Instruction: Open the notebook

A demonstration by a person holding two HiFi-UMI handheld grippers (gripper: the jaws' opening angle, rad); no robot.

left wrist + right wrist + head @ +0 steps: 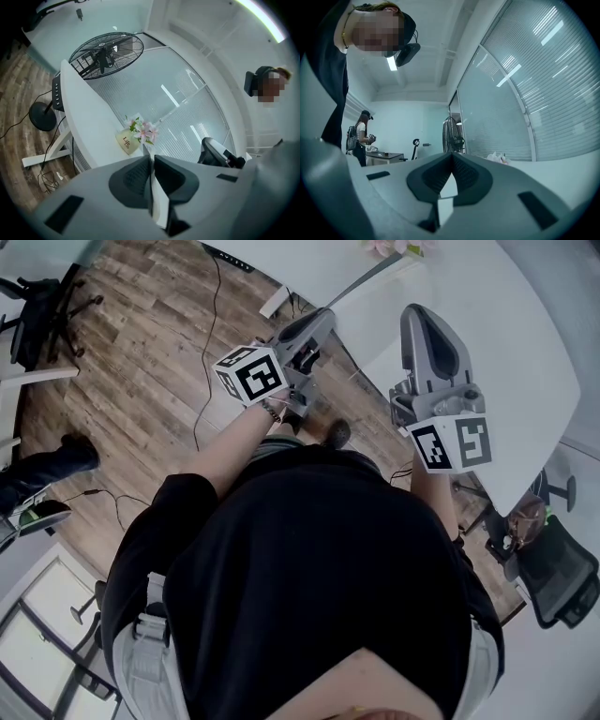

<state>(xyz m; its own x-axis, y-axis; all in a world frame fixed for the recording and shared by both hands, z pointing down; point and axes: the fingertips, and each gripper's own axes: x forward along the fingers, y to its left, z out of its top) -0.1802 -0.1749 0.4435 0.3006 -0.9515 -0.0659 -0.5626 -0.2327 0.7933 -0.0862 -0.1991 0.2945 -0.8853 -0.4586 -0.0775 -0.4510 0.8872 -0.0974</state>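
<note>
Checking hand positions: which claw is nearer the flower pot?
Left, probably. The left claw points straight at the flower pot, close ahead; from the right claw its flowers look smaller and farther.

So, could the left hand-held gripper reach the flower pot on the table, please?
Probably yes: the left hand-held gripper points roughly at the flower pot, and only table shows between them. Its jaws are shut, so they would need opening first.

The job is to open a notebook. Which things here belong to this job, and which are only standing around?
For the job: left gripper, right gripper (both shut, empty), table. No notebook is in view.

Standing around: flower pot, fan, office chair.
</note>
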